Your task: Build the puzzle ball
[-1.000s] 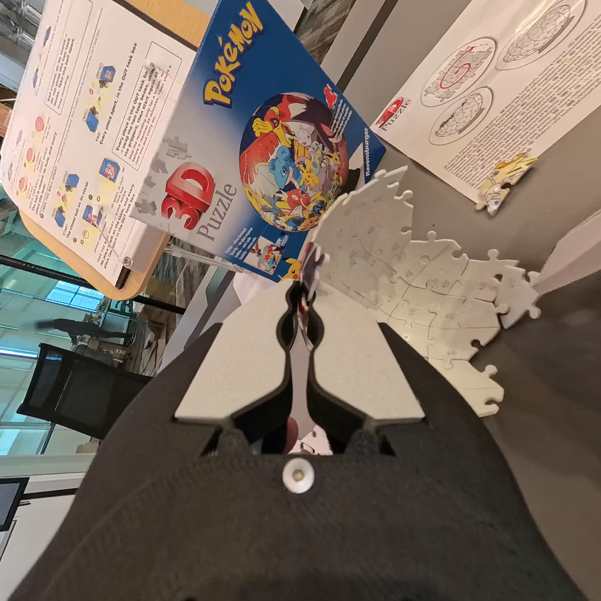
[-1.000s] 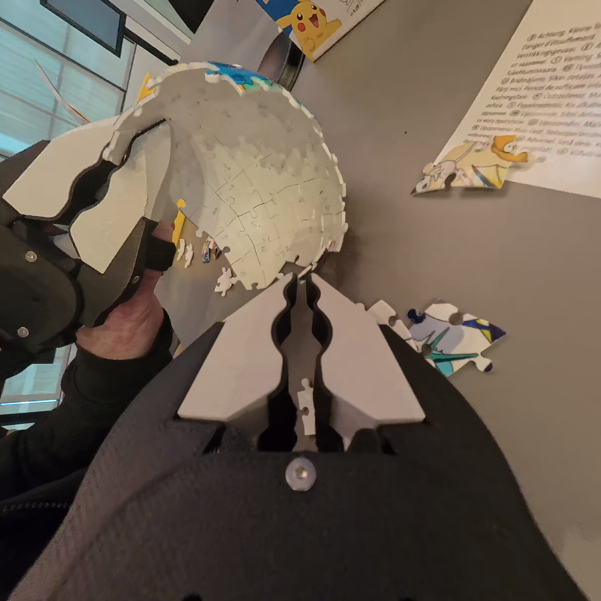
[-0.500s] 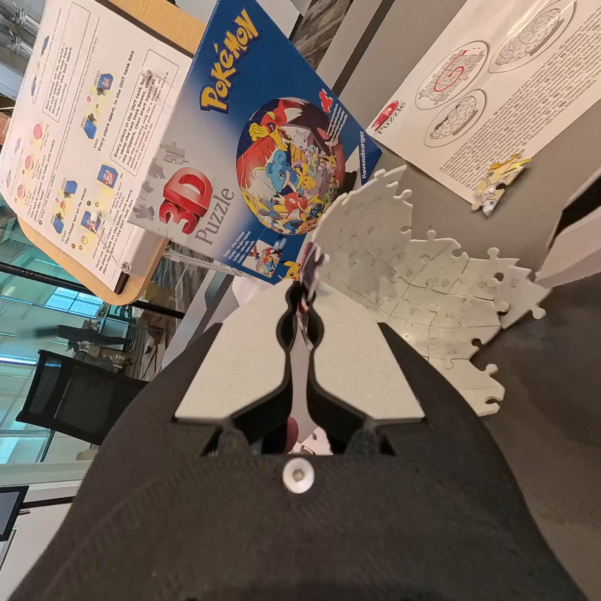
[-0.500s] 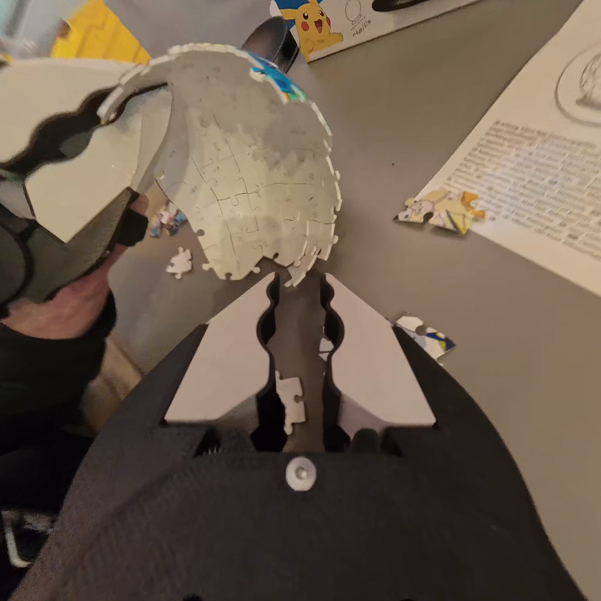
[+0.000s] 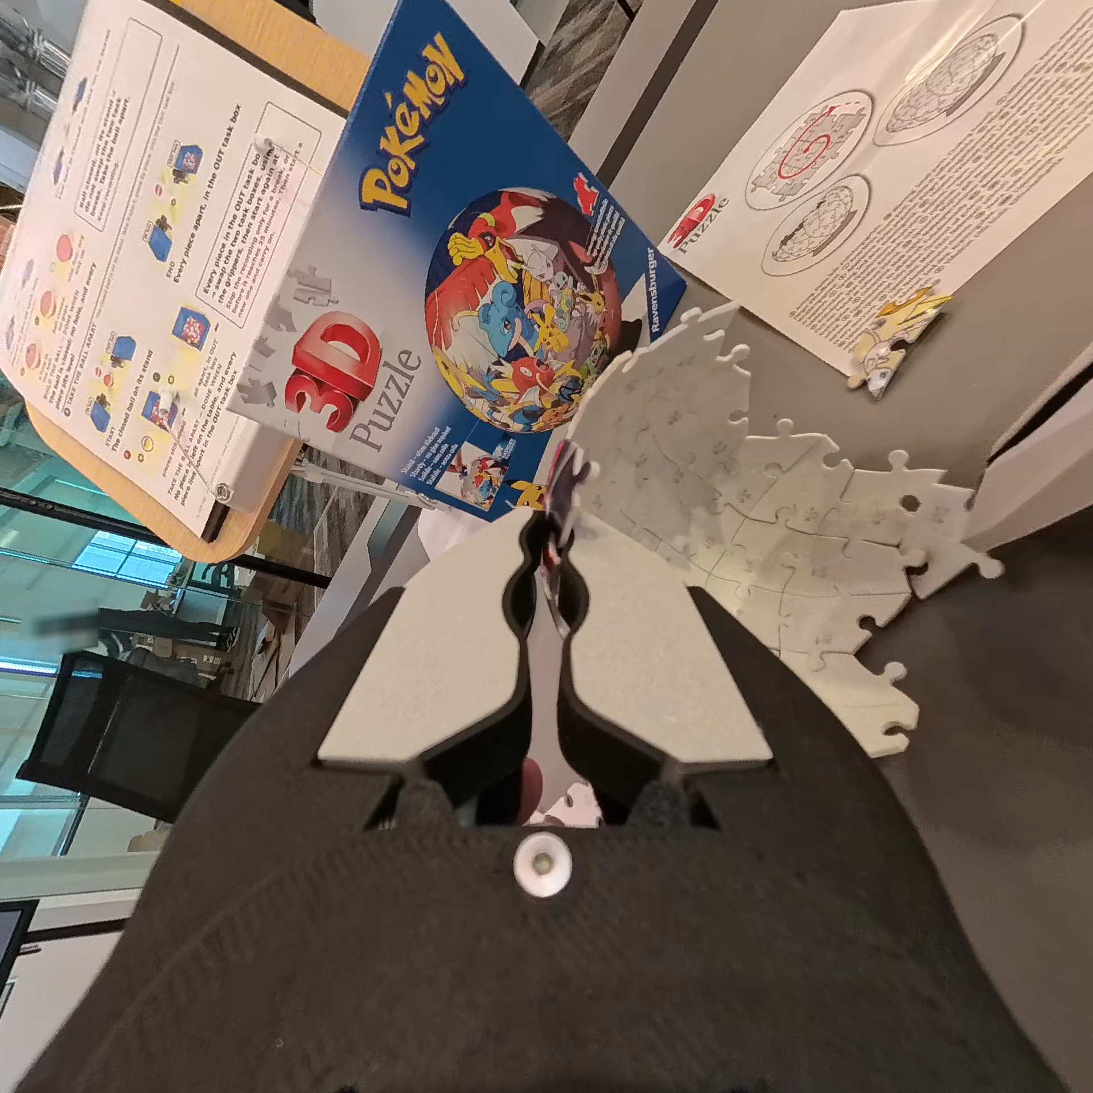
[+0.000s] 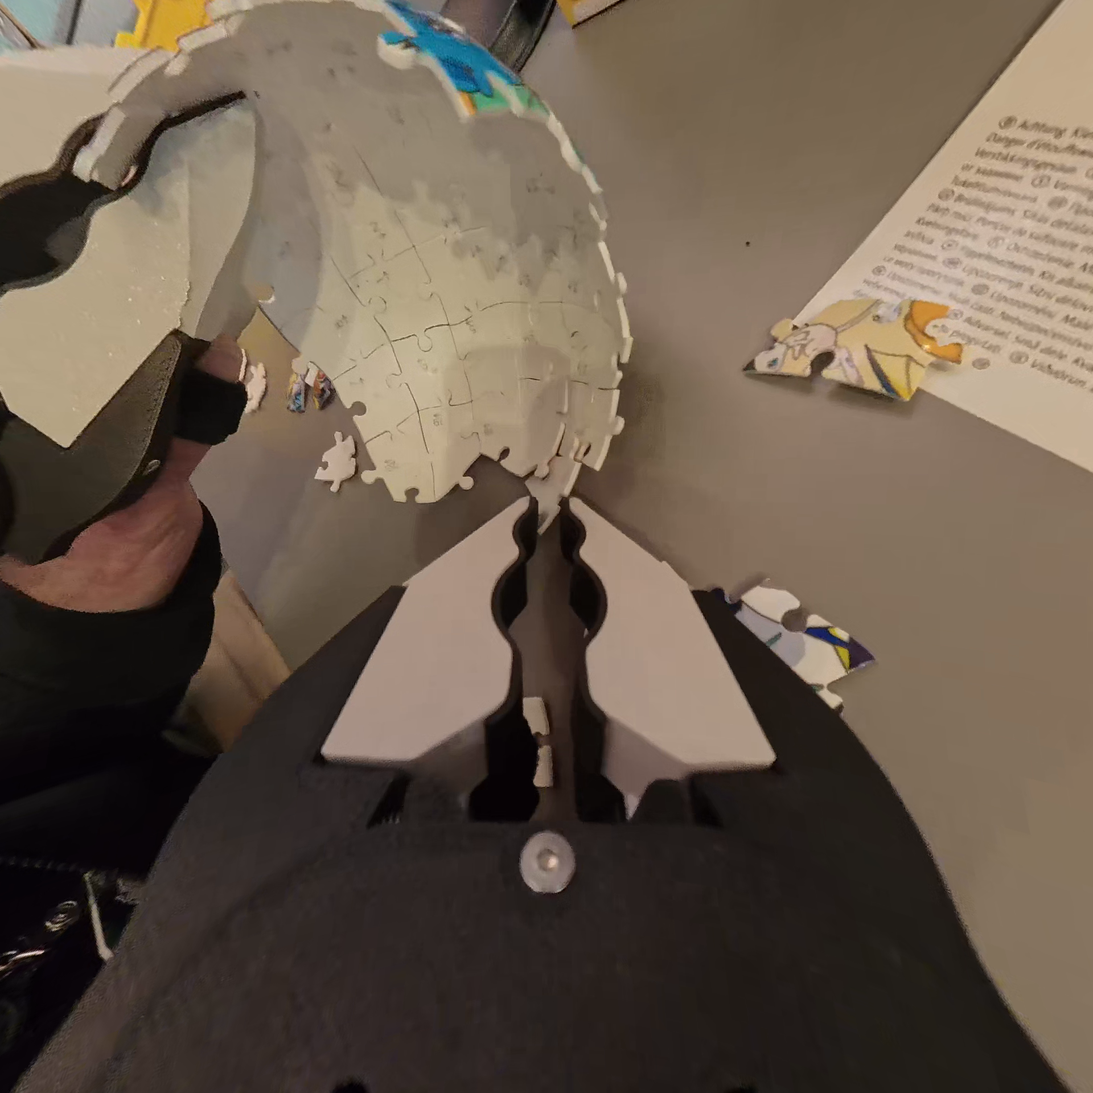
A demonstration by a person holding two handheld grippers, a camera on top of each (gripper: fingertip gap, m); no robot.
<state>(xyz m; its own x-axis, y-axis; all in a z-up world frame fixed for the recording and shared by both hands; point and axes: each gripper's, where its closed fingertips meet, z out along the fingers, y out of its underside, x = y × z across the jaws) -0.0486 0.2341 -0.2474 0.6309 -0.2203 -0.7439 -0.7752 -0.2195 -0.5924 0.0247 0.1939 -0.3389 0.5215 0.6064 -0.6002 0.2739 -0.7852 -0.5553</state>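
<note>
From my remote seat, left wrist view, left side first: an instruction card point(image 5: 136, 260) on a wooden board point(image 5: 248, 514), then the blue puzzle box point(image 5: 473, 307) standing tilted beside it. At centre my left gripper point(image 5: 553, 520) has its jaws pinched nearly together on the rim of the puzzle ball shell point(image 5: 769, 532); a dark-printed edge piece sticks up between the tips. The shell's pale inner face fans out to the right of the fingers, above the grey table point(image 5: 1005, 769). Further right, the white instruction sheet point(image 5: 946, 177) lies flat, with a yellow loose piece cluster point(image 5: 893, 343) on its lower corner.

Right wrist view, left to right: the left gripper point(image 6: 89, 177) clamps the shell's upper left rim, a person's hand point(image 6: 136, 544) behind it. The shell point(image 6: 461, 307) is held off the table, concave side toward the camera, coloured print visible at its top edge. Small loose pieces point(image 6: 337, 461) lie on the table under it. My right gripper point(image 6: 547, 508) has its fingers at a narrow gap, tips closed around the shell's lowest tab; I judge it gripped. A small white piece point(image 6: 538, 739) sits deep in the gripper's throat. To the right, a blue-and-white piece cluster point(image 6: 810, 644) lies just beside the right finger; the yellow cluster point(image 6: 851, 349) overlaps the sheet point(image 6: 1035, 266) further off.
</note>
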